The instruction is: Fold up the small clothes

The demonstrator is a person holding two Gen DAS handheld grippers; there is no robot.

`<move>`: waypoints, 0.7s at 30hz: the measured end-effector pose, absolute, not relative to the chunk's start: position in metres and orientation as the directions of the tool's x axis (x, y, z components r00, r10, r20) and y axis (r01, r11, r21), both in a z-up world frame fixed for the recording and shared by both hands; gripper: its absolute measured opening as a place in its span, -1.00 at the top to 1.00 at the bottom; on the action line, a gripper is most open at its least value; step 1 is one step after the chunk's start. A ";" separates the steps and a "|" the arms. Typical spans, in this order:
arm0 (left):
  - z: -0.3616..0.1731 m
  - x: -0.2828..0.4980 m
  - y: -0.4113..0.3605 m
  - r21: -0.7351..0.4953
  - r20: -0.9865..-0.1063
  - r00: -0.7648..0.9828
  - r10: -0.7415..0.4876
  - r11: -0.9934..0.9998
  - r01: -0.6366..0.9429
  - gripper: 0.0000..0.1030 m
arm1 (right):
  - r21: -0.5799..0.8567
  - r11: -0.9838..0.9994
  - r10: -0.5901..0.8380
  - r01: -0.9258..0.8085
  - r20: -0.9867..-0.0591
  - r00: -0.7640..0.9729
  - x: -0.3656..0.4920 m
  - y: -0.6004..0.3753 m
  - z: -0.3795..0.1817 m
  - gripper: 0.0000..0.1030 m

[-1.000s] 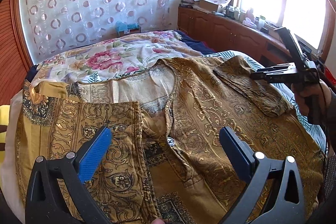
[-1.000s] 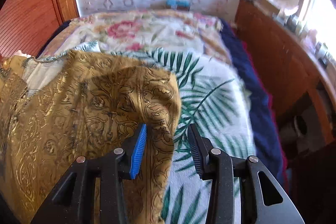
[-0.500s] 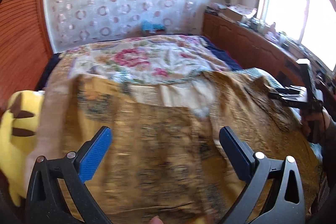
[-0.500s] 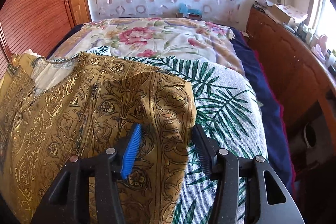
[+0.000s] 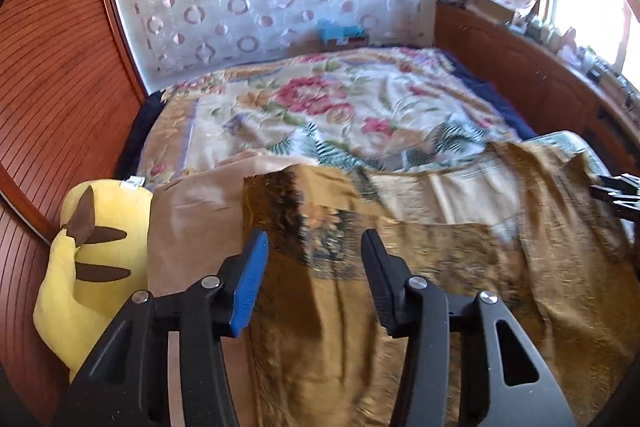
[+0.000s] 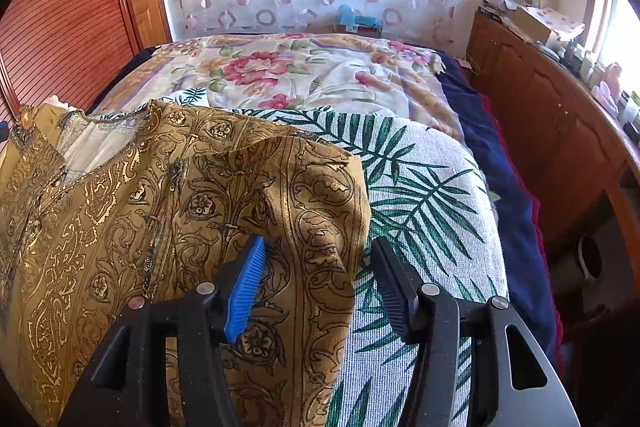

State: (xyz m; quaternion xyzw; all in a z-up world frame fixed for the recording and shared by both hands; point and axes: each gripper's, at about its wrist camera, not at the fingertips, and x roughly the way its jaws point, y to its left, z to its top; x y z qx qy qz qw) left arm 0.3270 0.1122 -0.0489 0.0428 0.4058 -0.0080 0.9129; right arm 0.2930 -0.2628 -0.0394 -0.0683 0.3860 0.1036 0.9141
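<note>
The left gripper [image 5: 312,267] had narrowed its jaws, half-open and holding nothing, around the shirt [image 5: 440,287] fold, while the right gripper [image 6: 318,277] straddled the sleeve [image 6: 304,195] half-open, readying the fold.

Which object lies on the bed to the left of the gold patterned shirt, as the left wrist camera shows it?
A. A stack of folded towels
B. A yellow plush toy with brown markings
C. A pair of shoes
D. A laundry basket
B. In the left wrist view, a yellow plush toy with brown markings lies beside the wooden wall panel, just left of the gold patterned shirt spread in front of the left claw.
</note>
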 end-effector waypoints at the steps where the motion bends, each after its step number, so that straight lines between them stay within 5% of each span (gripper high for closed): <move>1: -0.053 0.330 0.115 0.079 -0.753 0.658 0.032 0.996 0.041 0.03 | -0.045 0.969 0.137 -0.242 -0.720 0.681 0.293 -0.263 -0.039 -0.10; 4: -0.065 0.341 0.116 0.107 -0.775 0.629 0.055 0.993 0.045 0.11 | -0.045 0.969 0.137 -0.242 -0.720 0.681 0.293 -0.263 -0.039 -0.10; 6: -0.065 0.343 0.115 0.115 -0.775 0.630 0.054 0.992 0.056 0.54 | -0.045 0.969 0.137 -0.242 -0.719 0.681 0.293 -0.263 -0.039 -0.10; 9: -0.058 0.341 0.116 0.127 -0.762 0.645 0.059 0.990 0.060 0.87 | -0.045 0.969 0.137 -0.242 -0.719 0.681 0.293 -0.263 -0.040 -0.11; 21: -0.023 0.332 0.172 0.126 -0.700 0.704 0.118 0.991 -0.040 0.93 | -0.045 0.969 0.137 -0.242 -0.719 0.682 0.294 -0.263 -0.040 -0.11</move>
